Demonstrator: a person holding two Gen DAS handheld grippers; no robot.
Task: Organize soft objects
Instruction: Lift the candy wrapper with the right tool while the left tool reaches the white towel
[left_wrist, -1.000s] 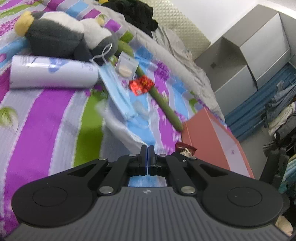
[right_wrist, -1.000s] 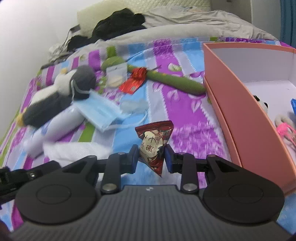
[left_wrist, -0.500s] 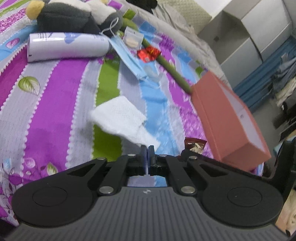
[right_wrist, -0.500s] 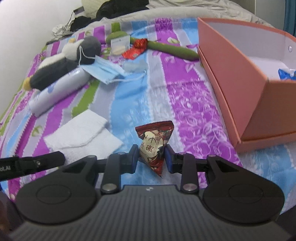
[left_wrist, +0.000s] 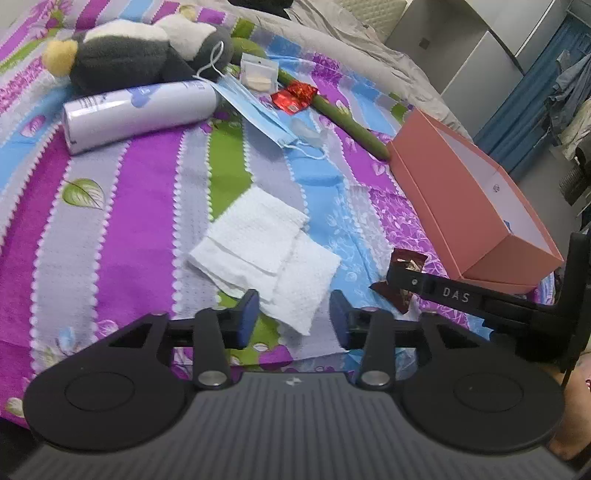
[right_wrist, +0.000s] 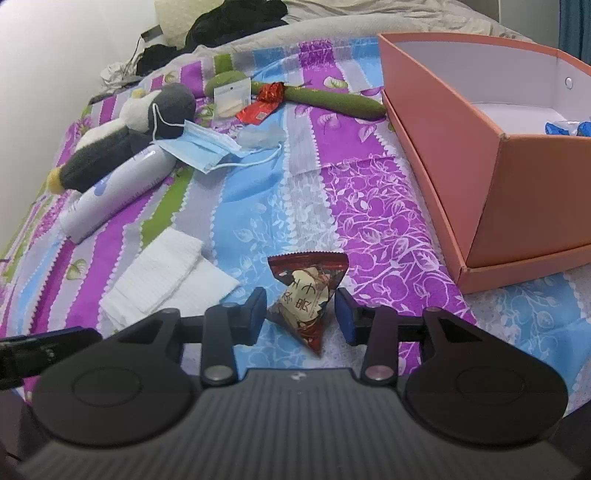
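Both grippers' fingers have just been opening, the left gripper (left_wrist: 291, 314) over the tissue (left_wrist: 266, 251), the right gripper (right_wrist: 301, 315) freeing the snack packet (right_wrist: 306, 295), which may slide off the bed (right_wrist: 369, 206).

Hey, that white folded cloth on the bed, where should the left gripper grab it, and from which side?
Take the near corner of the white folded cloth, which lies flat on the bedspread right ahead of the left gripper. Its open jaws, which have just been opening, already straddle that corner. Come down from the near side and pinch it; the layered edges there probably give the pads something to catch.
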